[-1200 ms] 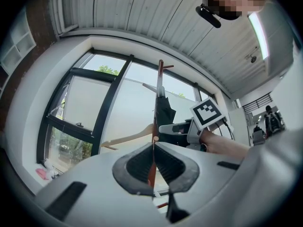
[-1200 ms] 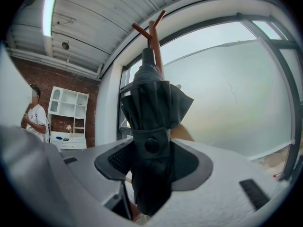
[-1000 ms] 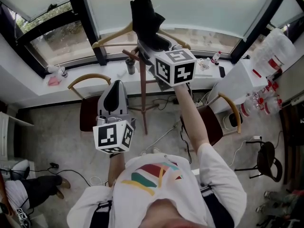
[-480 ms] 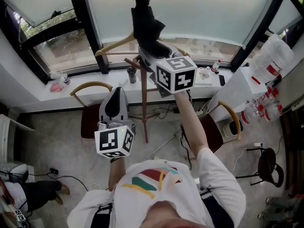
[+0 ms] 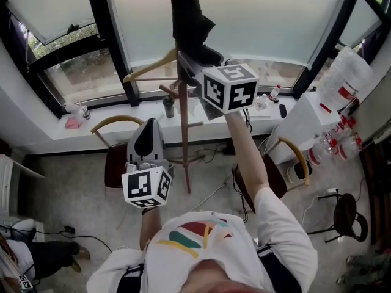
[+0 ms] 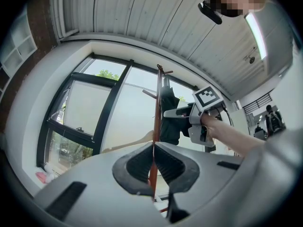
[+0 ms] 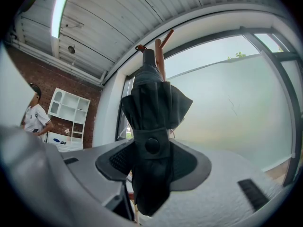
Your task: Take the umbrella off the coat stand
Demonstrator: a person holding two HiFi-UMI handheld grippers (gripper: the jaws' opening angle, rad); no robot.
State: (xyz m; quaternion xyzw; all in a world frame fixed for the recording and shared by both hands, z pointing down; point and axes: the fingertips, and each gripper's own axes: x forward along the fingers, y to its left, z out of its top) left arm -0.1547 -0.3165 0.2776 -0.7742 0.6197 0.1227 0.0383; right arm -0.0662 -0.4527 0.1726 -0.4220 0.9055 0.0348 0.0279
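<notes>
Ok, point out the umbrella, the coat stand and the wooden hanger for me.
umbrella (image 7: 151, 122), right gripper view, on its folded black canopy.
coat stand (image 5: 183, 151), head view, on the upright pole.
wooden hanger (image 5: 149, 66), head view, on its sloping arm.

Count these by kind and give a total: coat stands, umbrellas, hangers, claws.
stand: 1
umbrella: 1
hanger: 1
claws: 2 (left claw shut, right claw gripping the umbrella)
Total: 5

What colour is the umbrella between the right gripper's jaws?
The umbrella is black; the right gripper view shows it best.
</notes>
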